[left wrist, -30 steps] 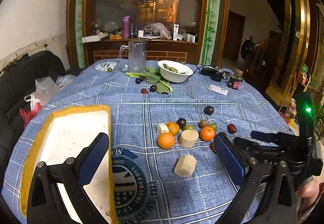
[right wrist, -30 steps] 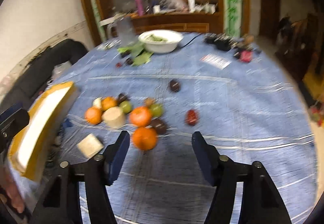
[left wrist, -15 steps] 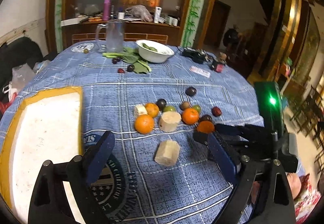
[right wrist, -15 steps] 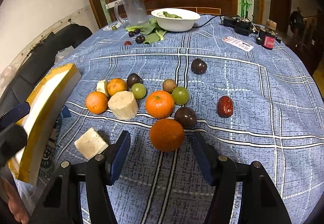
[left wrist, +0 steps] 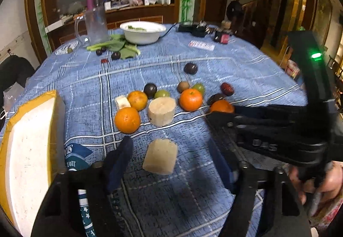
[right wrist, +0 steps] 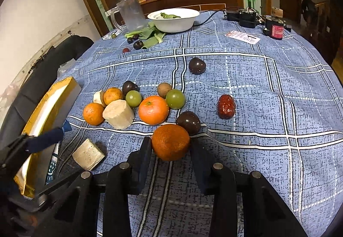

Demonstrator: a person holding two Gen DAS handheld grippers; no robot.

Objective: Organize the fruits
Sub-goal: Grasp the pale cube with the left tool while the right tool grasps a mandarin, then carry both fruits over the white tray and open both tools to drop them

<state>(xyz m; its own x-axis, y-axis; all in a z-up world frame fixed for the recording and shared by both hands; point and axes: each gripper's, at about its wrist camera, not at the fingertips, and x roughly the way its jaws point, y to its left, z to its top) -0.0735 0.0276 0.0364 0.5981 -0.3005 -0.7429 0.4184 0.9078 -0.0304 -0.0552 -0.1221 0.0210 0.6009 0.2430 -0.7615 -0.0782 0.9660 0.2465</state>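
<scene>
Now the right tool [right wrist: 170, 147] has just been closing on the near orange [right wrist: 170, 142] – pads touching both sides. Left tool [left wrist: 169, 159], also closing, straddles the pale chunk [left wrist: 160, 156] ungripped – next, lift toward the tray [left wrist: 27, 151] at the desk's left.

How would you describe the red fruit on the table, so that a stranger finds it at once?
Start at the blue checked tablecloth and find the cluster of oranges and grapes in its middle. To the right of that cluster, alone and touching nothing, lies the red date. It is the only oval, wrinkled, glossy dark-red fruit; its neighbours are round.
</scene>
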